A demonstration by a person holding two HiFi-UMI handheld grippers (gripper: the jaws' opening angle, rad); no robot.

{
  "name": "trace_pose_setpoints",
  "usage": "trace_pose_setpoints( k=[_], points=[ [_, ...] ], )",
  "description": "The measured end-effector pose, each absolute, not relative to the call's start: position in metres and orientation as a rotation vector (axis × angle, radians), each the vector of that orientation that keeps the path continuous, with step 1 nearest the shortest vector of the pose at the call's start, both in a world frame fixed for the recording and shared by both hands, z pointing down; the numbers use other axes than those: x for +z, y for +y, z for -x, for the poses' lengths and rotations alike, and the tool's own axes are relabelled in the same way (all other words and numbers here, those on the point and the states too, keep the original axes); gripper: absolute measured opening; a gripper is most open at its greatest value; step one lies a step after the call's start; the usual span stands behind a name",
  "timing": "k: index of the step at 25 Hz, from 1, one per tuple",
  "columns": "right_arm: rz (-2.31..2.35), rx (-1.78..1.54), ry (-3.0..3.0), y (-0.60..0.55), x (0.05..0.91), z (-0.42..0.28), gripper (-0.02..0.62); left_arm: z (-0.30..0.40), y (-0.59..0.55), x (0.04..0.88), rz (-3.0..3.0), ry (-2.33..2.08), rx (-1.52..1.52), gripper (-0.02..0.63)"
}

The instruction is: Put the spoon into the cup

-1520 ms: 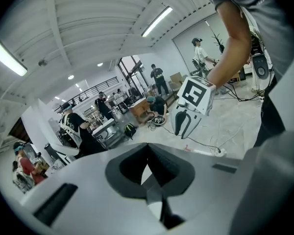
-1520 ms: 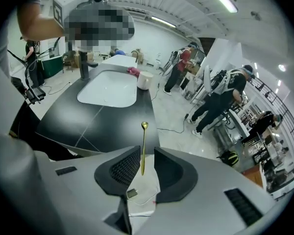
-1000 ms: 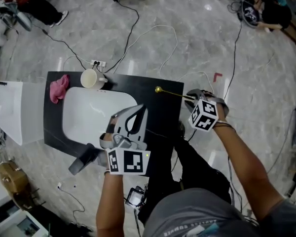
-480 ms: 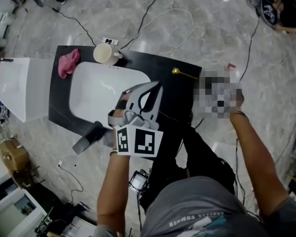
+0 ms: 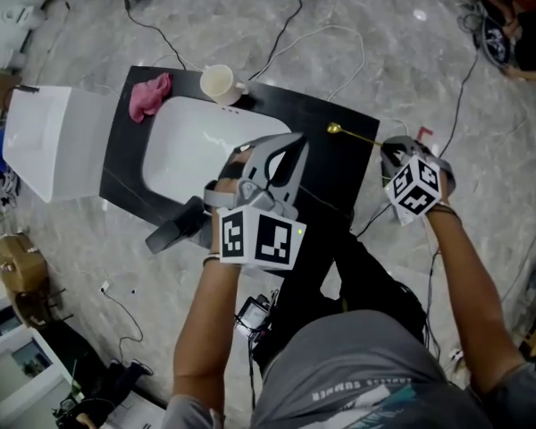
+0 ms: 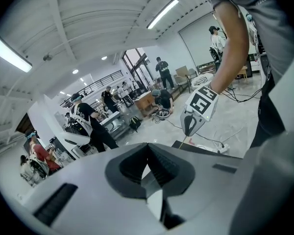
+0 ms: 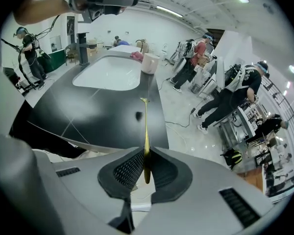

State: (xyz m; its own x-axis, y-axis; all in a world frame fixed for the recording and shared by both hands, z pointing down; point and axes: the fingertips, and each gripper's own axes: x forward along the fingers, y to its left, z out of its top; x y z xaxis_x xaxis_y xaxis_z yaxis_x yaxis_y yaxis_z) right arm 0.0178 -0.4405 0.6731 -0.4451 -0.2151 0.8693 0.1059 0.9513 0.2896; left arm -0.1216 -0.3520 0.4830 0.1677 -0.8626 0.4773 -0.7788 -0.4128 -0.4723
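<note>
Now the right gripper (image 7: 146,151) pinches the gold spoon (image 7: 145,124) by its handle, long axis pointing toward the white cup (image 7: 149,63) at twelve o'clock; the left gripper (image 6: 147,150) is closed, empty.

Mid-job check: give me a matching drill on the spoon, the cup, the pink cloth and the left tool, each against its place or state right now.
Things:
1. spoon
2. cup
3. pink cloth
4. left tool

Place or state:
A. shut, with nothing between its jaws
B. clamped by the handle in the right tool, bowl out over the black tabletop
C. standing at the tabletop's far edge, beyond the white basin
D. lying crumpled by the basin's far left corner, left of the cup

Pairs: 1-B, 2-C, 3-D, 4-A
</note>
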Motion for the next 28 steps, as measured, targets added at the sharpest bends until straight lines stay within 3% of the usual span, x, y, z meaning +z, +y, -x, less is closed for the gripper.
trace_pose_setpoints(
  k=[28],
  points=[
    [-0.168, -0.642, -2.055, -0.413, 0.534, 0.055, 0.052, 0.202, -0.268, 0.38, 2.042, 1.692, -1.051, 0.003]
  ],
)
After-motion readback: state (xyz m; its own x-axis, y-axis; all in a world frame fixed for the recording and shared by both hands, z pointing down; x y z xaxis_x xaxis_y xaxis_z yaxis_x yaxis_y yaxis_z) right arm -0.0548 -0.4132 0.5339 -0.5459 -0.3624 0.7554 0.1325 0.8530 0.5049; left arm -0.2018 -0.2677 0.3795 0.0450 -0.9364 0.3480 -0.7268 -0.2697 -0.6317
